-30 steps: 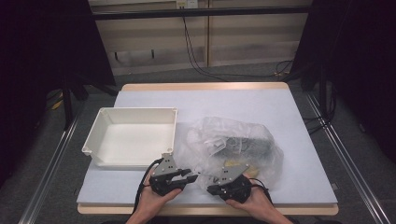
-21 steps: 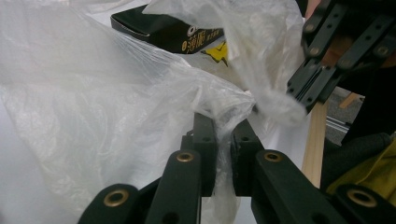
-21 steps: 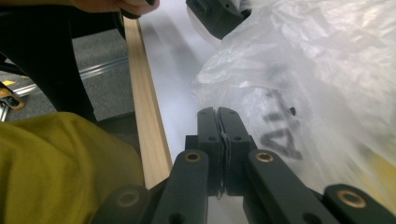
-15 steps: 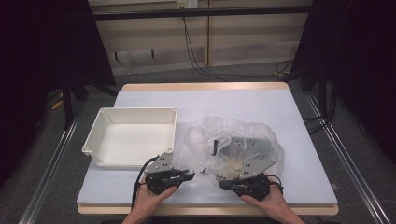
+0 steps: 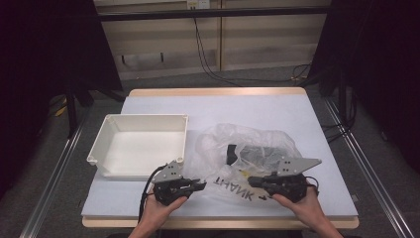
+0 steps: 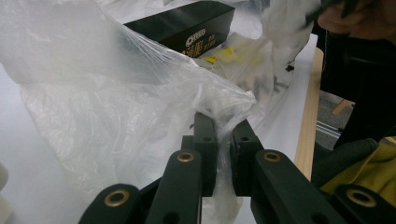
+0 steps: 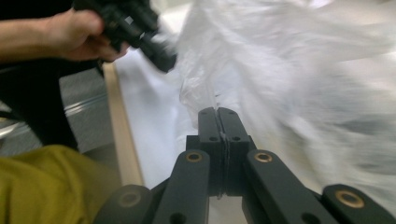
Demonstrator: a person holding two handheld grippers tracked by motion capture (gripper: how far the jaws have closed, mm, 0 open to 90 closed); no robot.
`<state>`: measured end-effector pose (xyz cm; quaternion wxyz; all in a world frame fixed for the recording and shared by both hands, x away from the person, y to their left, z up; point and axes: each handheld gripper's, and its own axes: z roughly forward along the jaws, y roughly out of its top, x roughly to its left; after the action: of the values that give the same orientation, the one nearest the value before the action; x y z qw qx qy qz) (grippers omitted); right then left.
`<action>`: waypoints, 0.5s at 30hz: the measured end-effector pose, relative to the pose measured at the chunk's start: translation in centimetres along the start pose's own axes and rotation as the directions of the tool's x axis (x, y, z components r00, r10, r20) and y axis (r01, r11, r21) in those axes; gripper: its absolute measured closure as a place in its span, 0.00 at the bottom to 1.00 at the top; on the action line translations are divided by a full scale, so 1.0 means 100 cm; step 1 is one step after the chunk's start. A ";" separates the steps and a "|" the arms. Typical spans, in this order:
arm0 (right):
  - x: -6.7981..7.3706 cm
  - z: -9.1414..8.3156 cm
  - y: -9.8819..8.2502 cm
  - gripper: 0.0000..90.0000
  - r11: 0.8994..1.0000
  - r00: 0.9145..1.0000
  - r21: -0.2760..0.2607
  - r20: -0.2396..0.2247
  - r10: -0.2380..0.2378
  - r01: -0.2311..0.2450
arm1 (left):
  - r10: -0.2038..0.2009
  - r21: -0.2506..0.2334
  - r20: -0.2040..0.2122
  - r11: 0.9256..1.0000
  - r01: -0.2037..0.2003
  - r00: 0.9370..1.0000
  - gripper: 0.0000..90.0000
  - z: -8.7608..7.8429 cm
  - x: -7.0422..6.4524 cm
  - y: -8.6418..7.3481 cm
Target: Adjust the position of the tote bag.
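**Both grippers pinch the near edge of a plastic bag**

High view: clear plastic bag (image 5: 247, 153) lies on the white table (image 5: 277, 111), just right of the white tray (image 5: 136, 144). Bag has dark print reading "THANK" on its near side, seen upside down. A black box (image 5: 260, 154) sits inside the bag, toward its far right part. Left gripper (image 5: 198, 186) is at the bag's near left corner, below the tray's near right corner, jaws pointing right into the film. Right gripper (image 5: 255, 181) is at the bag's near right edge, jaws pointing left. The two grippers face each other across the printed part of the bag, apart from each other. A hand holds each one from the table's near edge; a grey three-cornered plate rides on top of each. Tray looks empty.

Left gripper view: jaws nearly together, a fold of bag film pinched between the pads; the jaws have just been closing onto it. A narrow slit remains between the jaws, with film in it. Film stretches away from the jaws, pulled taut. The black box with a white logo and yellow label shows through the bag, beyond the jaws. The other hand (image 6: 355, 18) is past the bag.

Right gripper view: jaws pressed tight together, thin bag film clamped in the seam. Bag rises beyond the jaws, blurred. The left gripper in its hand (image 7: 70, 35) is left of the bag, touching the film.
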<state>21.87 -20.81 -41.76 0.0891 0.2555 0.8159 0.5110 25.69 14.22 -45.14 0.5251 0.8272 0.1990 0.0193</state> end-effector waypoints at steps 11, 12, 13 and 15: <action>-0.027 -0.042 0.000 1.00 0.996 0.991 -0.069 0.123 0.060 -0.051 | 0.002 -0.018 -0.022 1.000 -0.002 1.000 0.94 -0.007 0.007 0.007; -0.029 -0.046 0.000 1.00 0.996 0.990 -0.075 0.128 0.063 -0.053 | -0.006 -0.031 -0.026 1.000 0.005 1.000 0.94 -0.009 0.007 0.009; -0.030 -0.049 -0.001 1.00 0.995 0.988 -0.079 0.139 0.067 -0.057 | -0.006 -0.031 -0.026 1.000 0.005 1.000 0.94 -0.009 0.007 0.009; -0.032 -0.053 -0.001 1.00 0.995 0.986 -0.083 0.148 0.072 -0.060 | -0.010 -0.042 -0.019 0.999 0.009 1.000 0.95 -0.012 0.008 0.011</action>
<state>22.43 -26.66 -39.81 0.1432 0.3167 0.7772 0.5245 26.46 15.09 -43.74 0.5407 0.8147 0.2076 0.0290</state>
